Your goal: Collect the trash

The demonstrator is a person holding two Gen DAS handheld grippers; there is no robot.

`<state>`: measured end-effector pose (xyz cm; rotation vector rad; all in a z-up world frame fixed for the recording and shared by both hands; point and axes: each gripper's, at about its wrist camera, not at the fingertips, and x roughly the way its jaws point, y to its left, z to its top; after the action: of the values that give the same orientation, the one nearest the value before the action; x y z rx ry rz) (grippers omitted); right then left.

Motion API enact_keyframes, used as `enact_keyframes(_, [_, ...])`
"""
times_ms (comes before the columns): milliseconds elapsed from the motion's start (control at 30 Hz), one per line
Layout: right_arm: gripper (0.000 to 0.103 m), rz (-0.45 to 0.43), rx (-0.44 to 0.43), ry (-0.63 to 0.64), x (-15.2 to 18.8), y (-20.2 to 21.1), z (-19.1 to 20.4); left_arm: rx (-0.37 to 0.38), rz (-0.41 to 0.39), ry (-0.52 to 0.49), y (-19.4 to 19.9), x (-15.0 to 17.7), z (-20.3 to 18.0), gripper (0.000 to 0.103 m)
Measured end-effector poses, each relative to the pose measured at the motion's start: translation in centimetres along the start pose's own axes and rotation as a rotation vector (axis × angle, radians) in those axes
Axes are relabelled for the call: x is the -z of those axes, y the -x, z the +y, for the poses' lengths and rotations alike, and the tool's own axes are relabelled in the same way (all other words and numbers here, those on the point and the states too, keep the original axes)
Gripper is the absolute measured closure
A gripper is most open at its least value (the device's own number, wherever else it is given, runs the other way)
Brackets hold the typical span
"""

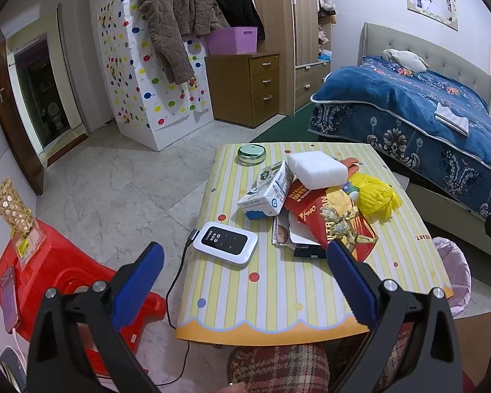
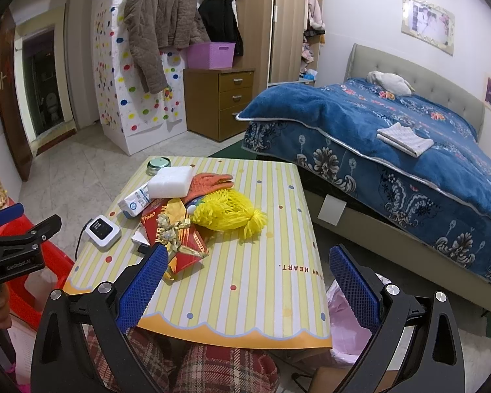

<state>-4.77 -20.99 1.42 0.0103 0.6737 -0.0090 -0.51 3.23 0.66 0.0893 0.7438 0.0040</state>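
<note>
A: Both sets of tongs hang over the near table (image 2: 245, 294) edge, left gripper (image 1: 245, 278) and right gripper (image 2: 248, 281) spread wide, nothing held

B: Ready to pick, probably. The bin (image 1: 455, 271) sits just right of the table, handy for drops

A: Trash lies mid-table: red wrapper (image 1: 314, 209), carton (image 1: 268, 193), yellow net (image 2: 226, 213), foam block (image 2: 170, 181)

B: Beyond, a tin (image 1: 251, 154)

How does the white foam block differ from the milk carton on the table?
The white foam block is plain and unprinted; the milk carton carries blue and green print. The block lies flat on top of the pile, its edge overlapping the carton, which lies tipped on its side. Both are boxy and mostly white.
</note>
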Motion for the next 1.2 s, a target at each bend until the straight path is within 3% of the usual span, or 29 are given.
enact_keyframes(1200, [0.005,0.002,0.005,0.006,-0.52,-0.92,0.31,-0.004,0.006,-0.005,-0.23,0.20,-0.23,0.006])
